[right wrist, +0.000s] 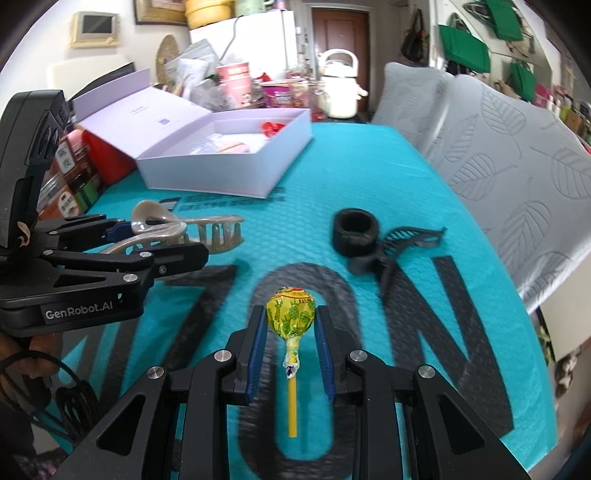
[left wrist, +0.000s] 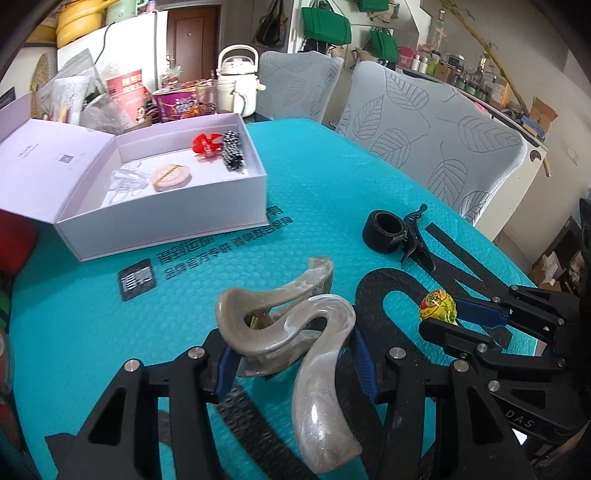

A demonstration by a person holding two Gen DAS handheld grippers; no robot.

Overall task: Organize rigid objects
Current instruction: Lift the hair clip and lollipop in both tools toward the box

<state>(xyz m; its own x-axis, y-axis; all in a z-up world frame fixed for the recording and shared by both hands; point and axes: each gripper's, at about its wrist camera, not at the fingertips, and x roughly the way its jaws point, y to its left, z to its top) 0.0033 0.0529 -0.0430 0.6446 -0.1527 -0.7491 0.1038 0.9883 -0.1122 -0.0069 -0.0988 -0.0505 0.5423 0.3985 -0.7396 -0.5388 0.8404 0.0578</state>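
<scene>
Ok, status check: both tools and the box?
Left tool shut on pearl hair claw. Right tool shut on lollipop. Open white box ahead, path clear. Black clip on mat.

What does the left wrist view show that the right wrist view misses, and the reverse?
Only the left wrist view: the black-and-white hair clip inside the white box, and the pearly claw clip's curved handles up close. Only the right wrist view: the lollipop's yellow stick, the claw clip's teeth, and the wall panel. Both share the box, black clip, and teal mat.
</scene>
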